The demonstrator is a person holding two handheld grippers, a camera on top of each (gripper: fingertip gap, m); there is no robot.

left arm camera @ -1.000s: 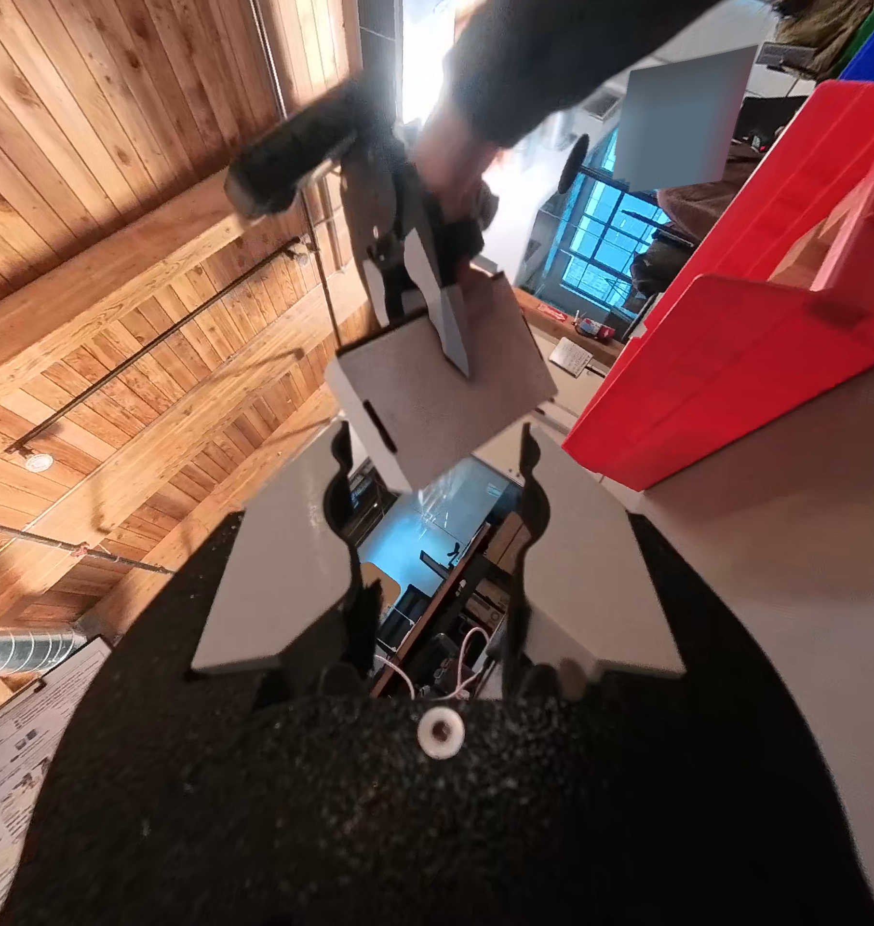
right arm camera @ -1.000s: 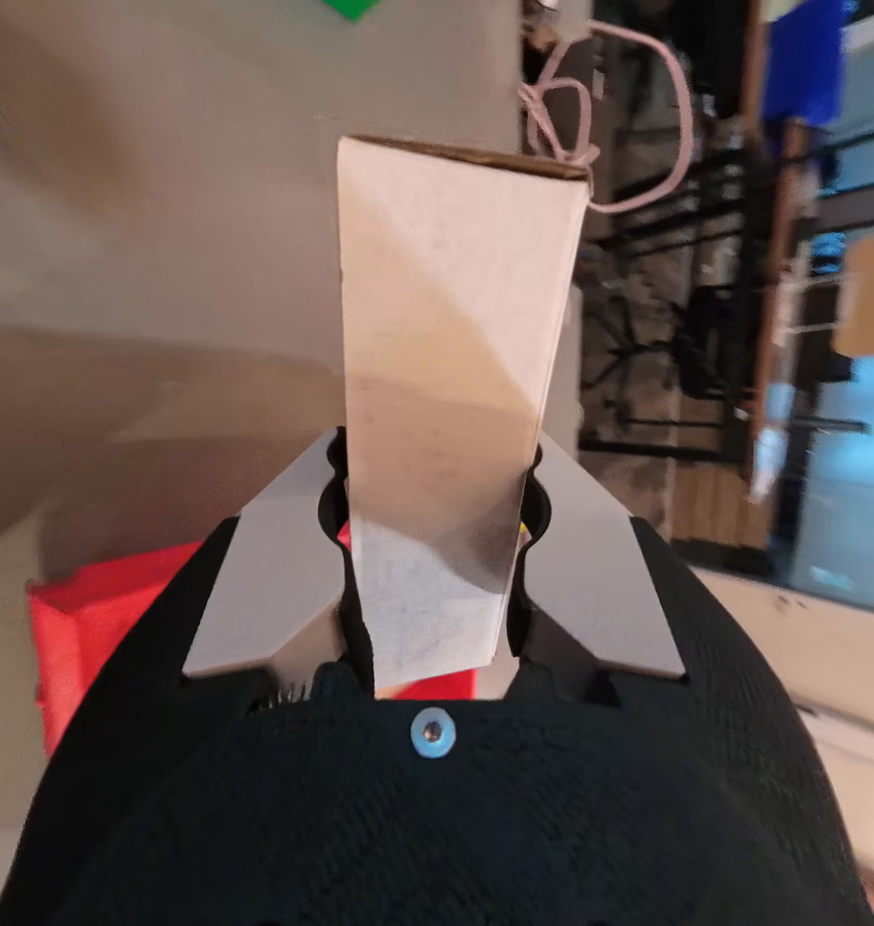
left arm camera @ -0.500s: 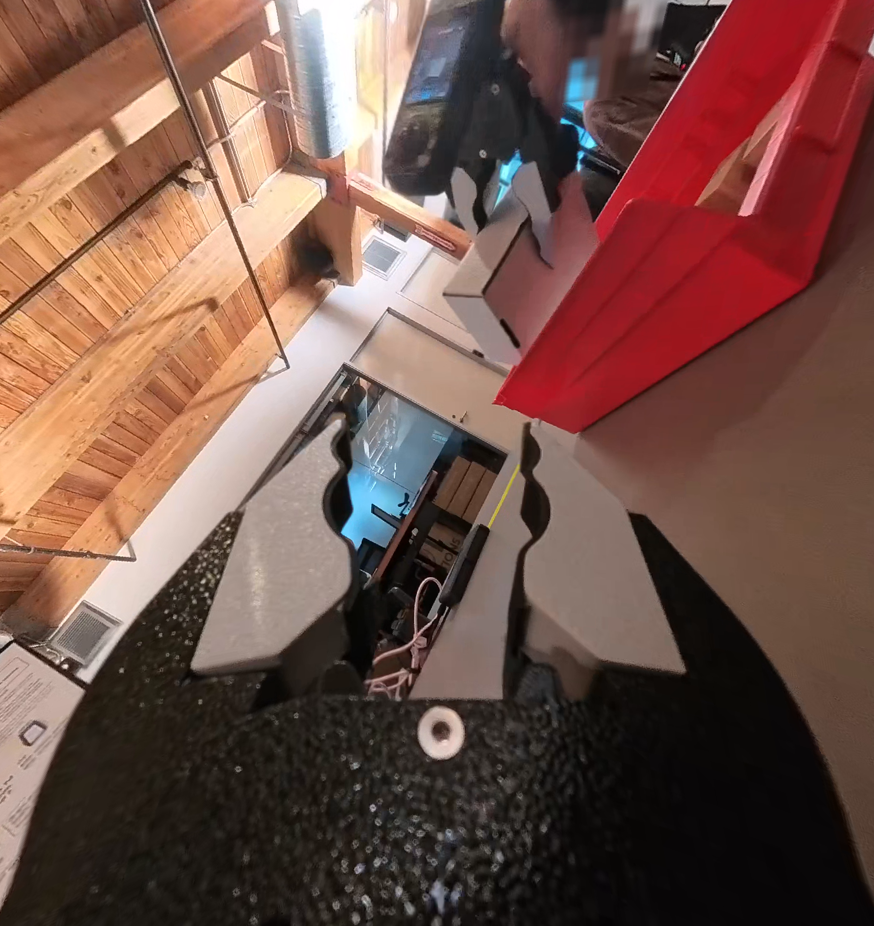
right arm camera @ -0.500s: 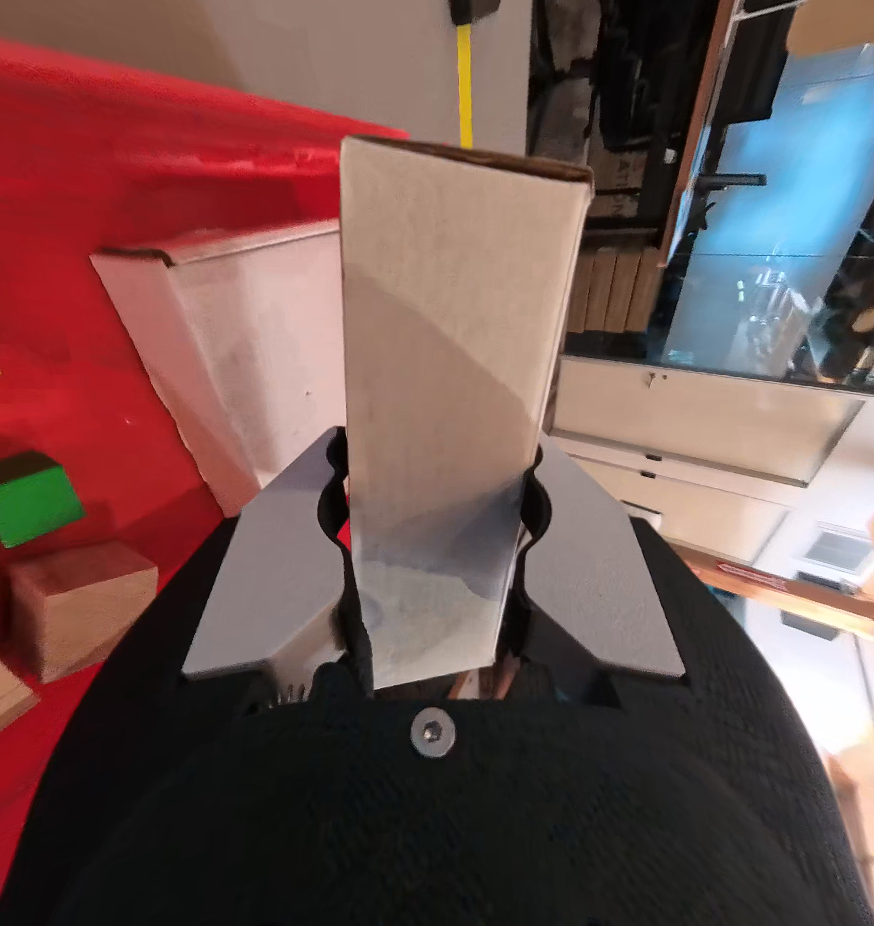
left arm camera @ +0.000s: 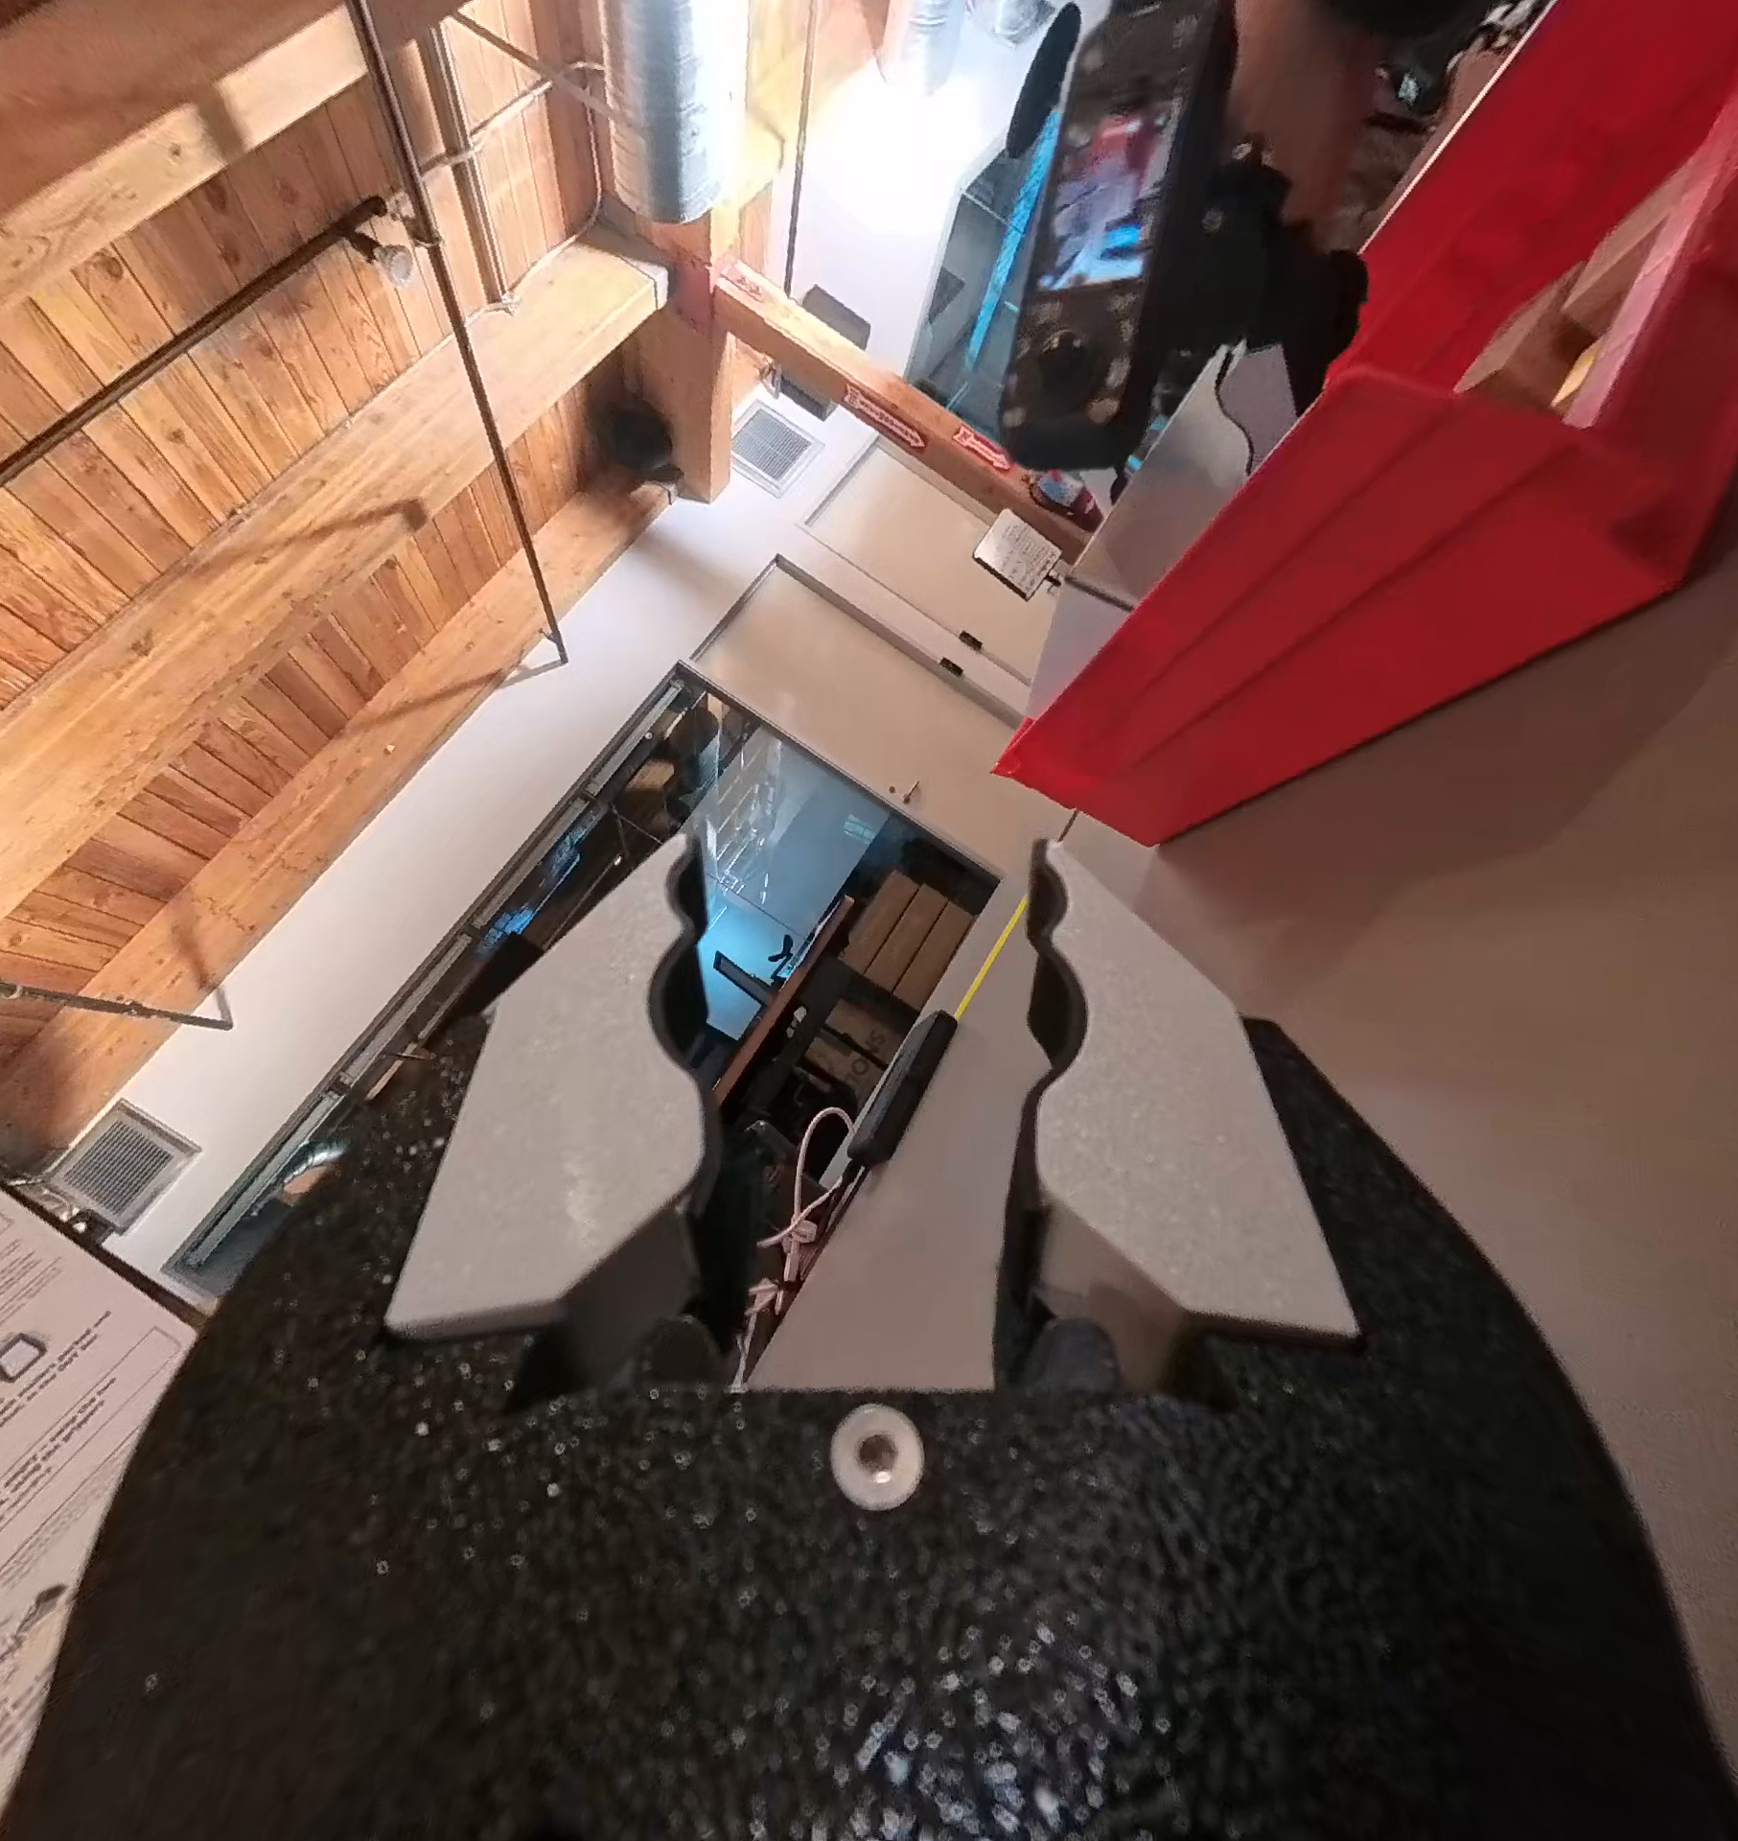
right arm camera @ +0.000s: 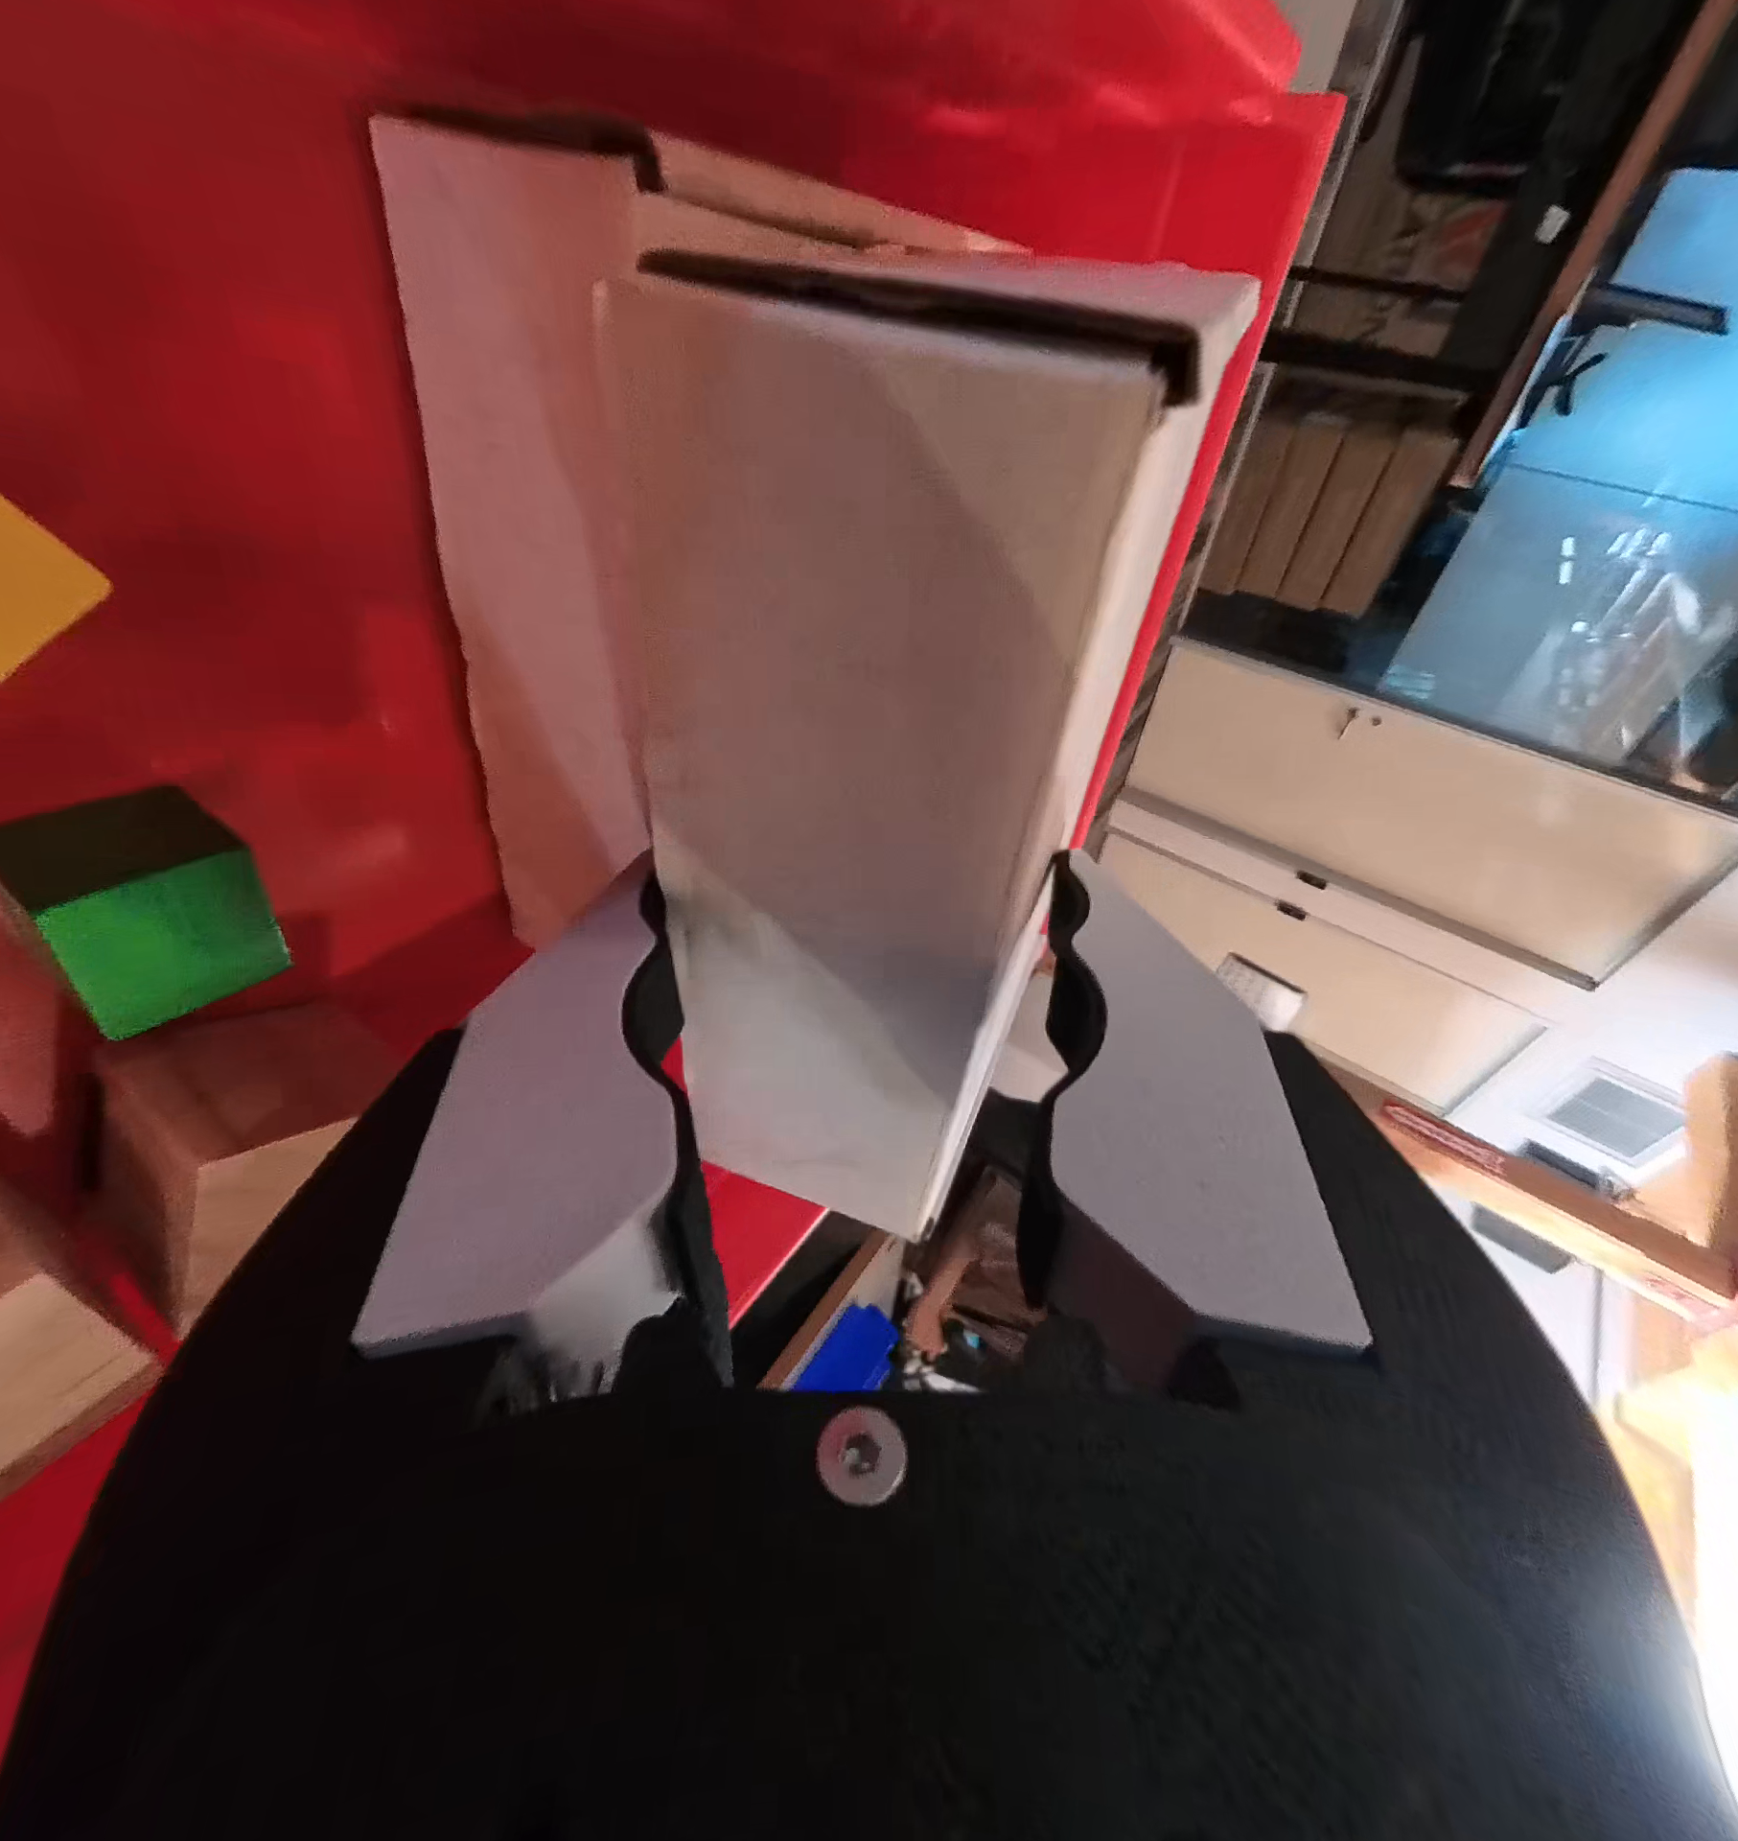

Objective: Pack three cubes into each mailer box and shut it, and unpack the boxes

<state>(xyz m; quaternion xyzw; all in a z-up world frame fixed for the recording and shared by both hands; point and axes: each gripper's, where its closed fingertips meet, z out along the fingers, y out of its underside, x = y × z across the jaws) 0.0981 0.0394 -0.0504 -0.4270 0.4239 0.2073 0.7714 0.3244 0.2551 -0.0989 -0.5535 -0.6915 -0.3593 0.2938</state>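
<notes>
Tongs, right (right arm camera: 860, 887): spread, gap showing beside right pad, white mailer box (right arm camera: 884, 638) standing loose between, over red bin (right arm camera: 197, 299) with green cube (right arm camera: 157, 912). Tongs, left (left arm camera: 860, 857): spread wide, bare, above desk (left arm camera: 1492, 996).

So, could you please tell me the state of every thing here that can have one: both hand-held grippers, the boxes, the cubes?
Left hand-held gripper: open, nothing between its fingers.
Right hand-held gripper: open; a box stands between its fingers, with a gap at the right finger.
Front mailer box: looks shut, on end, not clamped.
Rear mailer box: on end in the red bin, looks shut.
Green cube: loose in the bin, unpacked.
Wooden cube: loose, unpacked.
</notes>
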